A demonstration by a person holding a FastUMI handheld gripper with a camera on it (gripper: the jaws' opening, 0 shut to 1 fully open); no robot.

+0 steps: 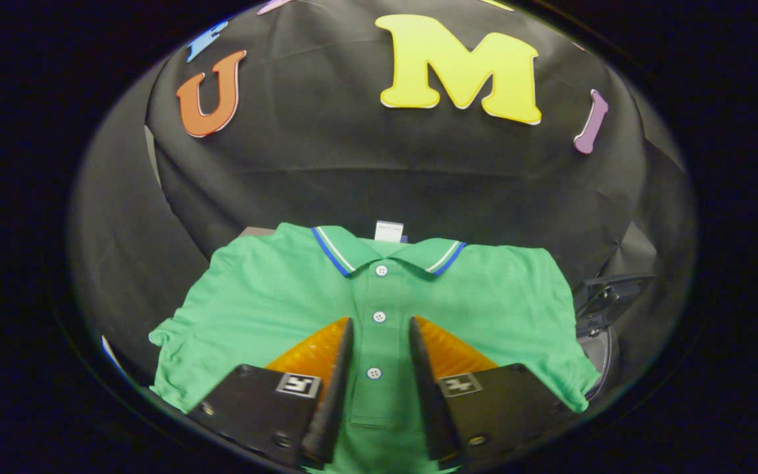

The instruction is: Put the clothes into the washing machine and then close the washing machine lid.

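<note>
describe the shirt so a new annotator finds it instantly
In front of the black cloth wall lies a green polo shirt, spread flat, front side up. The open gripper hovers over its button placket, fingers either side of the middle button. A blue-and-white striped collar and white buttons mark it out.

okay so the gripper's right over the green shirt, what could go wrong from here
1. The fingers are open over the shirt, straddling its button placket. Closing there may pinch a button or only the top layer, so the grip could slip.
2. The shirt lies spread flat. Lifted from the middle, its sleeves would likely trail and could snag on the dark machine part beside it.
</note>
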